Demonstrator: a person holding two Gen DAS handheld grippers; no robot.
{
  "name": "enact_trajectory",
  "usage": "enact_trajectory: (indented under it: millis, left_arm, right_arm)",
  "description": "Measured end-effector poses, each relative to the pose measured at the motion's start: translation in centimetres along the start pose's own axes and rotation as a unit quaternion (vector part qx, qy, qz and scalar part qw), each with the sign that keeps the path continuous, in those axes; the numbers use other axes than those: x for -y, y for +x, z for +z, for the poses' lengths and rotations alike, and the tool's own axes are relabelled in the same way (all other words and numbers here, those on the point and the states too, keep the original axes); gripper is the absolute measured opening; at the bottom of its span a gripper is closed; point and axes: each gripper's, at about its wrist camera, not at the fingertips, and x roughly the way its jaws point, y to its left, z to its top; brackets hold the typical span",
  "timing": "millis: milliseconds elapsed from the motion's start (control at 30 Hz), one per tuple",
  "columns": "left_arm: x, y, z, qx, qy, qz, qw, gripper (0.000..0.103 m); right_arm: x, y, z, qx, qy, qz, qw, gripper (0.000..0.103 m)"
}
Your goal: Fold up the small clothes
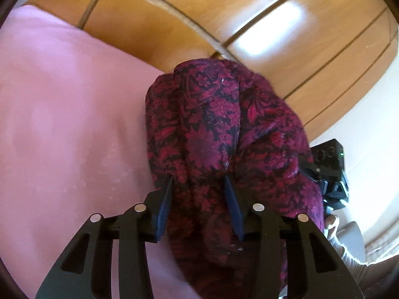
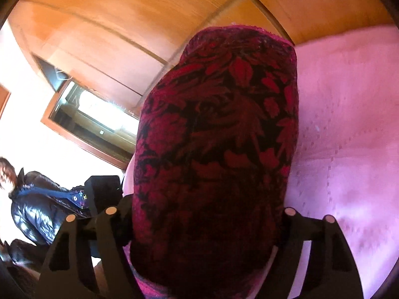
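A dark red and black floral garment (image 1: 224, 129) hangs bunched over the pink bed sheet (image 1: 62, 124). My left gripper (image 1: 199, 182) is shut on it: the cloth is pinched between the two blue pads (image 1: 165, 199) and drapes over them. In the right wrist view the same garment (image 2: 219, 137) fills the middle and covers my right gripper (image 2: 207, 224); its fingertips are hidden under the cloth, with only the black arms showing on each side. The right gripper's body (image 1: 329, 164) shows at the right edge of the left wrist view.
The pink sheet (image 2: 349, 137) spreads under both grippers. A glossy wooden wardrobe (image 1: 249, 25) stands behind the bed. A person in a dark puffy jacket (image 2: 32, 204) is at the left, near a wood-framed mirror (image 2: 94, 119).
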Motion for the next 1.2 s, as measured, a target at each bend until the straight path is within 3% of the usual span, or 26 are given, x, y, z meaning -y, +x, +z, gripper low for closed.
enact_trajectory:
  millis: [100, 267, 500, 600, 633, 700, 800, 900, 967, 1000, 1033, 1100, 1200]
  left_arm:
    - [2.8, 1.2, 0.1, -0.005, 0.015, -0.023, 0.9996, 0.041]
    - [10.5, 7.0, 0.7, -0.045, 0.074, -0.065, 0.9941, 0.041]
    - [23.9, 19.1, 1.2, -0.120, 0.173, -0.083, 0.9740, 0.041]
    - [27.2, 23.4, 0.1, -0.154, 0.204, -0.059, 0.9651, 0.037]
    - [28.5, 25.5, -1.0, -0.177, 0.230, -0.035, 0.9562, 0.023]
    - [29.6, 27.6, -2.9, -0.201, 0.260, 0.011, 0.9443, 0.023]
    - [31.3, 28.2, -4.9, -0.189, 0.293, 0.035, 0.9368, 0.023]
    - [32.4, 27.4, -5.9, -0.165, 0.314, 0.057, 0.9332, 0.022]
    - [32.5, 27.0, -6.8, -0.151, 0.321, 0.068, 0.9326, 0.022]
    - [31.8, 26.9, -6.2, -0.148, 0.316, 0.070, 0.9345, 0.022]
    - [31.9, 26.7, -6.5, -0.146, 0.306, 0.070, 0.9383, 0.022]
    - [32.0, 26.2, -7.0, -0.141, 0.286, 0.069, 0.9453, 0.022]
    - [31.1, 26.0, -6.9, -0.134, 0.278, 0.077, 0.9480, 0.022]
  right_arm:
    - [-1.4, -3.2, -0.8, 0.034, -0.015, -0.003, 0.999, 0.074]
    - [-0.8, -11.5, -1.7, 0.109, -0.013, -0.033, 0.993, 0.074]
    - [5.3, -23.6, -3.7, 0.222, 0.041, -0.097, 0.969, 0.074]
    - [9.5, -26.7, -4.9, 0.243, 0.084, -0.123, 0.959, 0.074]
    - [11.3, -27.2, -5.5, 0.239, 0.100, -0.140, 0.956, 0.075]
    - [13.7, -27.0, -6.7, 0.222, 0.124, -0.174, 0.951, 0.079]
    - [16.0, -27.3, -9.0, 0.228, 0.161, -0.188, 0.942, 0.090]
    - [14.9, -28.5, -10.1, 0.234, 0.164, -0.214, 0.934, 0.094]
    - [12.5, -30.0, -10.2, 0.253, 0.133, -0.280, 0.917, 0.087]
    - [11.6, -30.5, -9.9, 0.260, 0.123, -0.298, 0.910, 0.076]
    - [9.9, -30.9, -9.5, 0.267, 0.109, -0.319, 0.903, 0.066]
    - [7.7, -31.1, -8.4, 0.271, 0.076, -0.351, 0.893, 0.059]
    - [6.1, -30.1, -6.0, 0.242, 0.042, -0.366, 0.898, 0.052]
